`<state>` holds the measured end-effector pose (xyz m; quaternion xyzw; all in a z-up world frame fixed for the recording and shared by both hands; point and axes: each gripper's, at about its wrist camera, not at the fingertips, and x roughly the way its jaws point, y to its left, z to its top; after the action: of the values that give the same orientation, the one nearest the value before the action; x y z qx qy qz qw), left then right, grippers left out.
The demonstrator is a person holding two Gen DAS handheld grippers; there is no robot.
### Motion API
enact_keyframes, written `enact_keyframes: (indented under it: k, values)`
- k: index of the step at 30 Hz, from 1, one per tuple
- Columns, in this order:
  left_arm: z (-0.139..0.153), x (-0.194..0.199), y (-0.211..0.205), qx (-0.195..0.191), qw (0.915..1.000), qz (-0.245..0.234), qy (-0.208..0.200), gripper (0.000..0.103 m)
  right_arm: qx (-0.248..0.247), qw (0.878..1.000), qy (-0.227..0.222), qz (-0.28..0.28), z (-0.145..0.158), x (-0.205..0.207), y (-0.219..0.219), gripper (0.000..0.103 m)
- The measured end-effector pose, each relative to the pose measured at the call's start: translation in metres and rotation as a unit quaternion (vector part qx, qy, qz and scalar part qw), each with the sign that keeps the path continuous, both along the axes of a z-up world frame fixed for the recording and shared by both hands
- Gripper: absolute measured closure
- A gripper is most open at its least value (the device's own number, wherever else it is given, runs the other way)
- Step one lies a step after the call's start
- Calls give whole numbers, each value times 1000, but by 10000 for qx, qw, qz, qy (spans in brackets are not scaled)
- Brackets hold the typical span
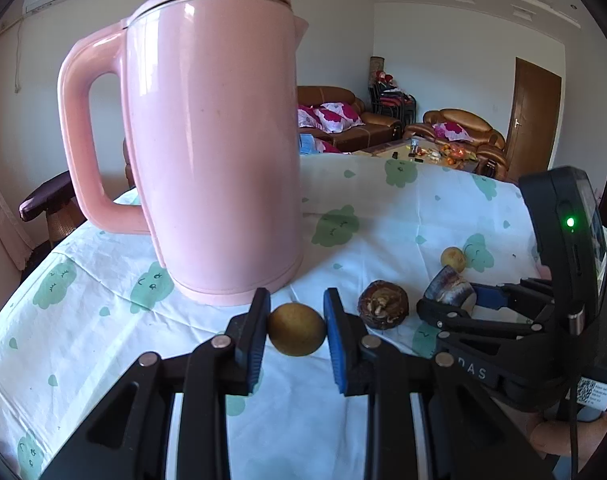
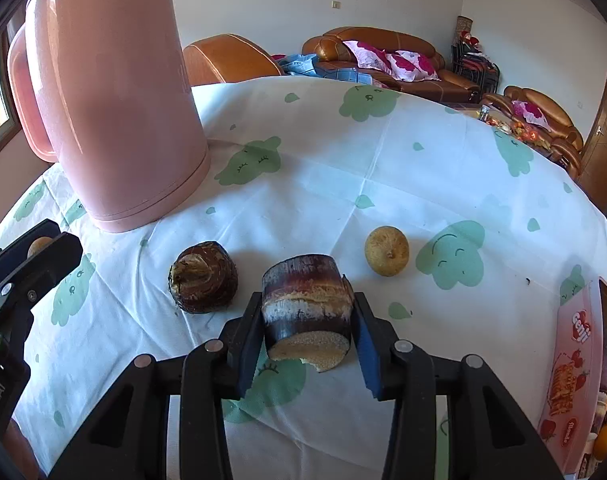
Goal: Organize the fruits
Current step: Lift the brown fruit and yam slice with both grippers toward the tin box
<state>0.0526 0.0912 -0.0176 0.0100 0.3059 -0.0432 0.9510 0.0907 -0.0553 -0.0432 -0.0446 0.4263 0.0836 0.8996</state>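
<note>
Two claws loaded, pick-up step of the fruit sorting.

Left claw (image 1: 296, 330) pinching a small round yellow-brown fruit (image 1: 296, 329) just in front of the pink kettle (image 1: 213, 140); right claw (image 2: 308, 322) closed against the sides of a dark cut chunk (image 2: 306, 306) low over the cloth-covered surface (image 2: 343, 184); whether lifted clear, cannot tell; brown husked fruit (image 2: 202, 277) and another yellow fruit (image 2: 386, 250) loose nearby; next, likely a carry toward the pink tray (image 2: 575, 364) at the right edge, grips kept firm.

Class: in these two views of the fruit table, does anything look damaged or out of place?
Yes. The dark cut chunk in the right claw has a chipped lower edge. A pink kettle stands among the fruit, which seems odd.
</note>
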Motion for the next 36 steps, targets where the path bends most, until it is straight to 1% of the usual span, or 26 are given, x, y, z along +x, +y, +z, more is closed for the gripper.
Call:
enact_keyframes:
  k: [2,6,11,16,20,22,26,36]
  values:
    - [0,-2,-3,23,10000,-47,-33,74,34,9999,-161,-44,5,-11,-3,59]
    - [3,-8,-8,184,9996,-34,-218,74,66,9969,-748,-219,20,-43,-9,59]
    - [6,-11,-7,220,9992,21,-344,74,112,9870,-1526,-483,39,-80,-15,59]
    - [8,-13,-7,223,9988,102,-431,75,48,9786,-1956,-632,48,-102,-15,59]
    - [9,-15,-11,281,9980,192,-524,75,-12,9751,-2130,-611,51,-115,-13,59]
    - [10,-19,-14,334,9971,245,-632,75,-14,9737,-2198,-606,51,-120,-13,59]
    - [13,-27,-19,332,9959,267,-793,75,17,9745,-2167,-584,50,-126,-15,59]
    - [13,-46,-34,238,9965,256,-761,75,16,9743,-2188,-538,49,-147,-25,59]
